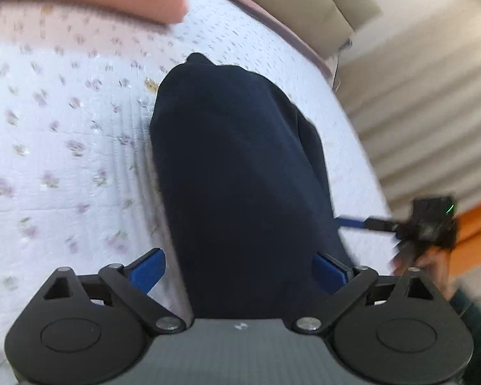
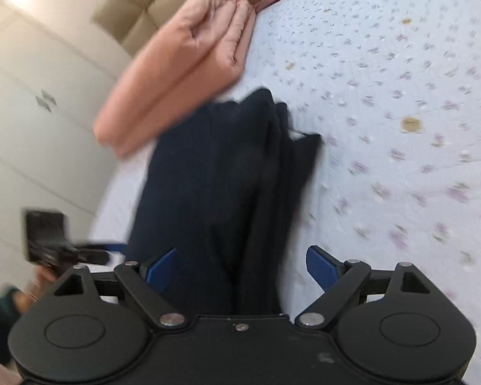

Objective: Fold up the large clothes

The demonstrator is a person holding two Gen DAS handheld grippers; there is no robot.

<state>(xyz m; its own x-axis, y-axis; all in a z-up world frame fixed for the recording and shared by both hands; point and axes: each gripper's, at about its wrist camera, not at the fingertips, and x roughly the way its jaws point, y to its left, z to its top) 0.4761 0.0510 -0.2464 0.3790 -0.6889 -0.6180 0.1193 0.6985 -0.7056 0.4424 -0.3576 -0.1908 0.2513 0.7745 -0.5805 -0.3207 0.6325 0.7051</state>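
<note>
A dark navy garment lies lengthwise on the floral bedspread, running from between my left gripper's fingers toward the far side. My left gripper is open, its blue pads spread on either side of the cloth's near end. In the right wrist view the same garment shows as a long folded strip with layered edges. My right gripper is open too, blue pads straddling the cloth's near end. Each gripper appears in the other's view, the right one and the left one. The cloth hides the fingertips.
A folded pink quilt lies at the bed's far edge beside the garment's far end. A beige headboard and white wardrobe doors stand beyond. The bedspread spreads wide to the right.
</note>
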